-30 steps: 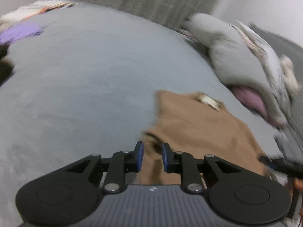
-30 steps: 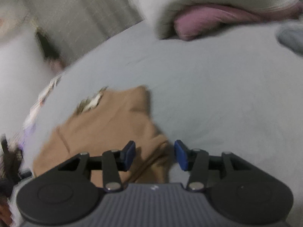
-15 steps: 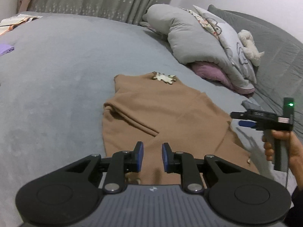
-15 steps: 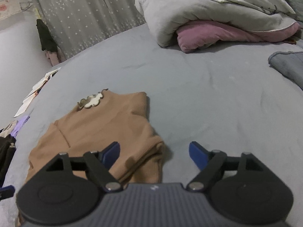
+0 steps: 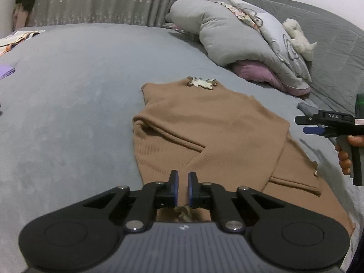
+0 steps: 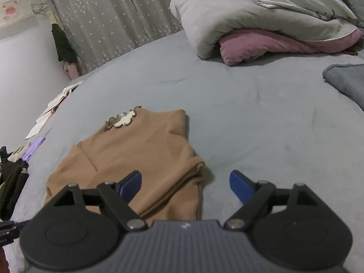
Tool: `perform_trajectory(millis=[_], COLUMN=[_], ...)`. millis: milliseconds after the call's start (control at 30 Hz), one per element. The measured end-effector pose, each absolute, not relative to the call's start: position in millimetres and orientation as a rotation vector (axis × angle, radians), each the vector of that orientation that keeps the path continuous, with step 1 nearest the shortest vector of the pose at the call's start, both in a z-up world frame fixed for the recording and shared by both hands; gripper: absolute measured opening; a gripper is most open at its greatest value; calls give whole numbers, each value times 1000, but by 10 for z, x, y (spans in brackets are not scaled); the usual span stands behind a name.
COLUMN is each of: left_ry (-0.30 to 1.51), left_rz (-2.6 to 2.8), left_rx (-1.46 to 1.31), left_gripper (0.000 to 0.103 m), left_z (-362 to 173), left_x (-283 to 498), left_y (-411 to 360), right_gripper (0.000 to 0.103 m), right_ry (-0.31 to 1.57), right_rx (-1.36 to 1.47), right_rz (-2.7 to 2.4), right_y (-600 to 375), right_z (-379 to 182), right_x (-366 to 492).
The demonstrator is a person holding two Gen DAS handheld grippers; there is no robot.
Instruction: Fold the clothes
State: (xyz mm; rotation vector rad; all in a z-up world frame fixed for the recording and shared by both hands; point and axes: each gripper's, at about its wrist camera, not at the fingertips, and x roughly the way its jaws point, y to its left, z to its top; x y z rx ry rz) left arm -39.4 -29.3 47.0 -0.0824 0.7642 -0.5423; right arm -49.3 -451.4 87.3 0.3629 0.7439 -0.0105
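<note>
I see a tan-brown ribbed top (image 5: 204,132) with a cream neck patch edged in dark brown (image 6: 122,119), lying on a plain grey-blue bedspread (image 5: 68,91). Far right, a pale grey duvet (image 6: 227,16) printed with dark grey outlined shapes lies over a mauve-pink pillow (image 6: 261,43). The far curtain (image 6: 118,16) is grey with small white stars. My left gripper (image 5: 182,187) and right gripper (image 6: 185,183) are black with blue pads. A lilac cloth (image 6: 34,147) lies far left.
</note>
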Motion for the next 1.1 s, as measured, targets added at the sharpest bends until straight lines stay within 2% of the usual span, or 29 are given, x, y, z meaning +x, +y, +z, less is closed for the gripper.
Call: perform_trajectory(millis=[167, 333, 433, 700, 767, 867, 900, 967, 1100], left_ry=[770, 773, 761, 748, 761, 782, 788, 792, 804], left_rz=[-560, -549, -509, -560, -557, -555, -555, -554, -558], left_rx=[-2, 16, 42, 58, 64, 24, 9, -35, -126], left_gripper=[25, 35, 46, 48, 45, 15, 10, 4, 2], left_z=[429, 430, 449, 432, 417, 396, 393, 407, 430], left_x=[-440, -434, -429, -513, -501, -470, -459, -451, -421], left_y=[-382, -407, -397, -470, -488, -469, -458, -408, -298], right_gripper=[89, 89, 90, 94, 102, 103, 103, 103, 103], right_ry=[745, 749, 751, 757, 750, 738, 735, 729, 703], right_rx=[352, 346, 345, 355, 373, 391, 396, 405, 457], right_rz=[16, 20, 20, 9, 6, 4, 0, -11, -67], right_y=[-4457, -4435, -4423, -4431, -4440, -4447, -4452, -4483, -4637], right_z=[883, 874, 868, 909, 953, 1011, 1029, 1047, 1067], right_x=[-495, -504, -510, -525, -550, -588, -604, -634, -682])
